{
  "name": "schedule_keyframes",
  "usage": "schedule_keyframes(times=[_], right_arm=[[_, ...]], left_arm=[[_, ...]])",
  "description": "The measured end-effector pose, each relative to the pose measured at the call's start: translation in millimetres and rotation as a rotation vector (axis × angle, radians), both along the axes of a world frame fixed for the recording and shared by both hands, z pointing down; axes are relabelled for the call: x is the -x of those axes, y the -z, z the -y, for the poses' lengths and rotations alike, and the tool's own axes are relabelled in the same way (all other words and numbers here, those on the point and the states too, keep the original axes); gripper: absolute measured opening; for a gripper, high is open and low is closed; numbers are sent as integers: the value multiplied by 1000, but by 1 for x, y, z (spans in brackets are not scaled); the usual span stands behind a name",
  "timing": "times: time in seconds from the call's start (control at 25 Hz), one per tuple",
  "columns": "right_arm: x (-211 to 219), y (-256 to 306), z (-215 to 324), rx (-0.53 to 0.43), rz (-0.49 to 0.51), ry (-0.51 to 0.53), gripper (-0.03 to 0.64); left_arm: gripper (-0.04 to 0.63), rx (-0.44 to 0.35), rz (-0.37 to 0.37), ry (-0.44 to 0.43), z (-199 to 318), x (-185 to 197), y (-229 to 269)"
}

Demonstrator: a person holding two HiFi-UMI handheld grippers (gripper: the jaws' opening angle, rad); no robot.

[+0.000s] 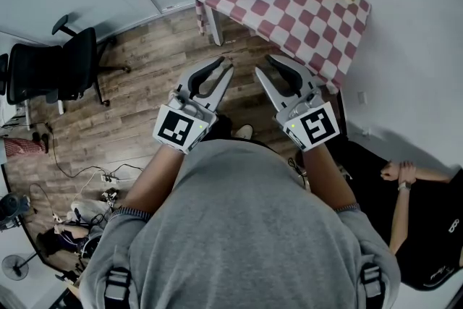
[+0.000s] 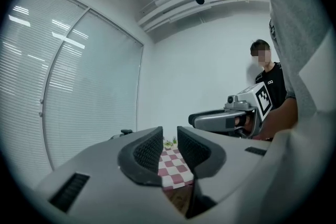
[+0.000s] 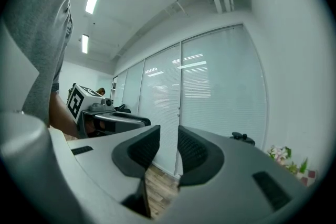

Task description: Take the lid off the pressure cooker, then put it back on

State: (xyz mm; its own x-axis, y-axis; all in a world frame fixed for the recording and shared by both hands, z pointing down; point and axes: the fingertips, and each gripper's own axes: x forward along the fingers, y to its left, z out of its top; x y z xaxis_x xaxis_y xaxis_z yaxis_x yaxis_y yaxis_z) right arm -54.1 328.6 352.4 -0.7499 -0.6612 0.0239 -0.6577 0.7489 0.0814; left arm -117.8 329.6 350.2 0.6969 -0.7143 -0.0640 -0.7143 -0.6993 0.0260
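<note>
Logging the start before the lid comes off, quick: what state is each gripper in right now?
Left gripper: open a little, holding nothing.
Right gripper: open a little, holding nothing.

Both arms out front, elbows bent, left forearm point(image 1: 155, 174) and right forearm point(image 1: 325, 174) bare. left gripper point(image 1: 226, 65) at 11 o'clock of head view centre, nose angled toward 1 o'clock. right gripper point(image 1: 265, 67) at 1 o'clock, nose angled toward 11. Tips converge, near each other but not touching. Both held level, side by side. Left jaws: narrow gap, nothing between the pads. Right jaws: same, slightly parted, empty. Left marker cube point(image 1: 179, 127) and right marker cube point(image 1: 315, 125) face up at the wrist ends
</note>
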Motion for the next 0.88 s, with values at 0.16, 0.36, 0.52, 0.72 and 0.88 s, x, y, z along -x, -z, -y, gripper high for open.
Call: schedule_keyframes(times=[0.16,0.36,0.52,0.72,0.88], right_arm=[[-2,-13,-1,26,-52,17,169],[0,-19,-2,42,-80,34,226],[-3,-21,0,47,-82,32,266],[-3,-22,2,52,-82,30,323],[-2,-22,5,55,-84,35,362]], left_arm=[[168,-11,-3,-5,1,0,0],[246,0,5,0,4,3,-2],[299,0,17,8,5,3,-3],[322,1,18,10,6,5,-3],[341,8,27,9,9,5,-4]])
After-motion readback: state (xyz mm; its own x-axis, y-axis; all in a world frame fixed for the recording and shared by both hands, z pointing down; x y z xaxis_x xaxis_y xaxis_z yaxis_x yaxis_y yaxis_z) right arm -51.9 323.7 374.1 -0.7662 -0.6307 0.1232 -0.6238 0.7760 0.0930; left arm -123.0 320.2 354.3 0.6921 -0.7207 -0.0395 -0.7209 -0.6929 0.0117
